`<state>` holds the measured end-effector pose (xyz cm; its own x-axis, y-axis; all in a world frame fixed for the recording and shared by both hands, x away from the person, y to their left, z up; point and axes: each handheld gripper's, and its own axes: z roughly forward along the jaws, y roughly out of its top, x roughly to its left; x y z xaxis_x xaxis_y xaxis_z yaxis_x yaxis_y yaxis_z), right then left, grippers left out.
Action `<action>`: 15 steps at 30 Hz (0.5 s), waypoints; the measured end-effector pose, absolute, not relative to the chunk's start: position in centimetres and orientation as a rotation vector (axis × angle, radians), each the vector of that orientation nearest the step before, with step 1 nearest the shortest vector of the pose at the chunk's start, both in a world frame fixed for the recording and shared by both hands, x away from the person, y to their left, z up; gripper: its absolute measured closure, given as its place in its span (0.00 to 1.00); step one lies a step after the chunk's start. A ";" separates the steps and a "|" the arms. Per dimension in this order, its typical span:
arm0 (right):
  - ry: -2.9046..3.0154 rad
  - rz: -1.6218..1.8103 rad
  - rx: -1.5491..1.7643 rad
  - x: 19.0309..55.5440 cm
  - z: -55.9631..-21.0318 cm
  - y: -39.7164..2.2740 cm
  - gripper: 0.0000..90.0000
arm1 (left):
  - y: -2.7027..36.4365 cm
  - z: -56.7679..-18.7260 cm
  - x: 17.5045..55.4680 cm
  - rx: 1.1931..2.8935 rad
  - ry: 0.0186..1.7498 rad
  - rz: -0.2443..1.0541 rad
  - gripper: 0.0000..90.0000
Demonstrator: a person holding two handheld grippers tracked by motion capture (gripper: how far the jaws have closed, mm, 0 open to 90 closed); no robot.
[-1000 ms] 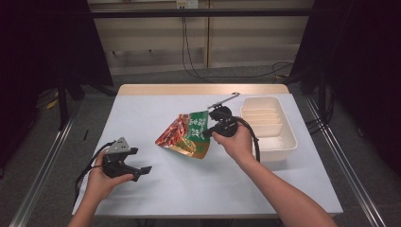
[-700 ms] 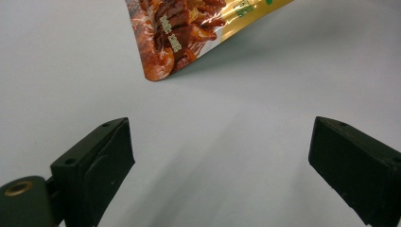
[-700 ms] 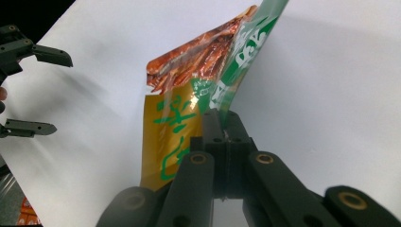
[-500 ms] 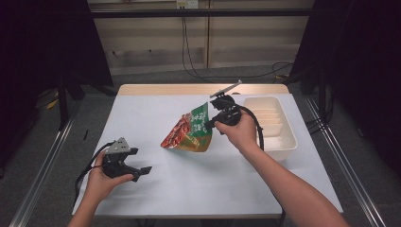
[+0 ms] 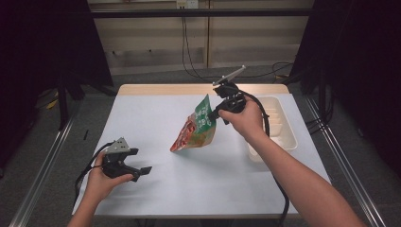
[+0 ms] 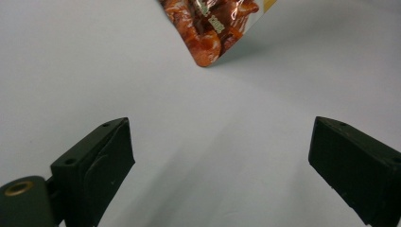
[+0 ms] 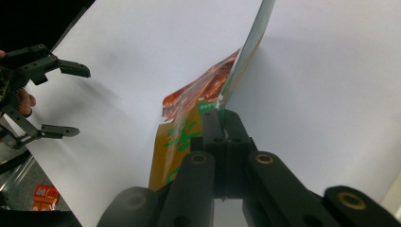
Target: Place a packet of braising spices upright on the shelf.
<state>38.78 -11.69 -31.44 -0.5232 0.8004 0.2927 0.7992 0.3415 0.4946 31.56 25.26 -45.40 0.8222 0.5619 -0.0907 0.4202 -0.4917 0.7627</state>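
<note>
One snack bag (image 5: 195,127) hanging tilted left of the white tray (image 5: 279,124), lower corner at the tabletop (image 5: 156,109); right claw (image 5: 218,113) clamped on its top edge; left claw (image 5: 142,169) spread wide, holding nothing, well left of the tray near the front edge; broad bare surface between; two claws, one bag, one tray.
</note>
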 end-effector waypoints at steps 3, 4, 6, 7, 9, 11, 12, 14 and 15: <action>2.585 0.931 1.524 39.1 -30.4 -11.9 1.00 | 25.2 -45.4 31.5 2.149 0.716 0.208 0.08; 2.589 0.928 1.523 39.2 -30.1 -12.0 1.00 | 25.2 -45.4 31.5 2.152 0.717 0.211 0.08; 2.604 0.910 1.502 39.3 -29.7 -12.1 1.00 | 25.2 -45.4 31.5 2.147 0.720 0.206 0.08; 2.612 0.903 1.494 39.3 -29.5 -12.1 1.00 | 25.3 -45.4 31.6 2.148 0.720 0.207 0.08; 2.621 0.887 1.487 39.4 -29.2 -12.1 1.00 | 25.3 -45.5 31.6 2.149 0.719 0.191 0.08; 2.634 0.877 1.480 39.5 -29.0 -12.1 1.00 | 25.3 -45.5 31.6 2.150 0.720 0.191 0.08; 2.640 0.859 1.479 39.5 -28.5 -12.2 1.00 | 25.2 -45.4 31.5 2.149 0.723 0.195 0.08; 2.645 0.859 1.472 39.6 -28.1 -12.3 1.00 | 25.3 -45.4 31.5 2.148 0.723 0.196 0.08; 2.654 0.858 1.467 39.7 -27.9 -12.3 1.00 | 25.3 -45.4 31.5 2.149 0.722 0.195 0.08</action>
<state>39.67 -12.33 -27.91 -0.5667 0.7813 0.2616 0.7865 0.4184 0.4542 31.55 25.27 -45.44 0.8221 0.5591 -0.1079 0.4282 -0.4821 0.7643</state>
